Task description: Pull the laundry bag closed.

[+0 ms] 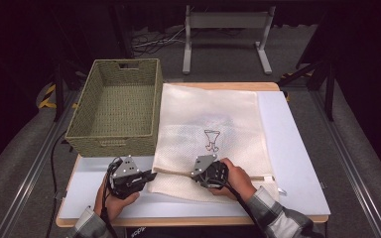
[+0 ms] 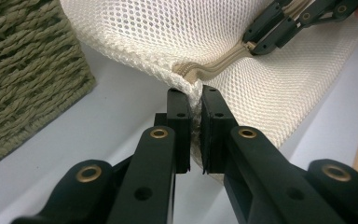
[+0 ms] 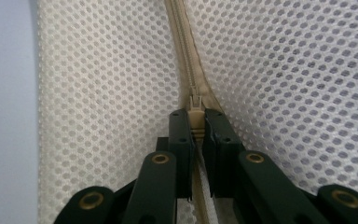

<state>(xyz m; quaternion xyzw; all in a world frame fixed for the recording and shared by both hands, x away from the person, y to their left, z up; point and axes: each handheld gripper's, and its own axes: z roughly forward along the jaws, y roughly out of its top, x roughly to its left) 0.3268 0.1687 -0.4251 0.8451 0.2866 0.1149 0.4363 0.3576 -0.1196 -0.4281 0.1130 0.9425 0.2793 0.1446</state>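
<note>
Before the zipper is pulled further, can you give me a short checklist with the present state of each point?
1. Left hand-held gripper shut on the corner of the mesh bag at the zipper end: ok.
2. Right hand-held gripper shut on the zipper pull: ok.
3. Zipper track ahead of the pull lies free of folds: ok.
4. Woven basket stands beside the bag, off the zipper line: ok.
5. How far the zipper is already open: cannot tell.
</note>
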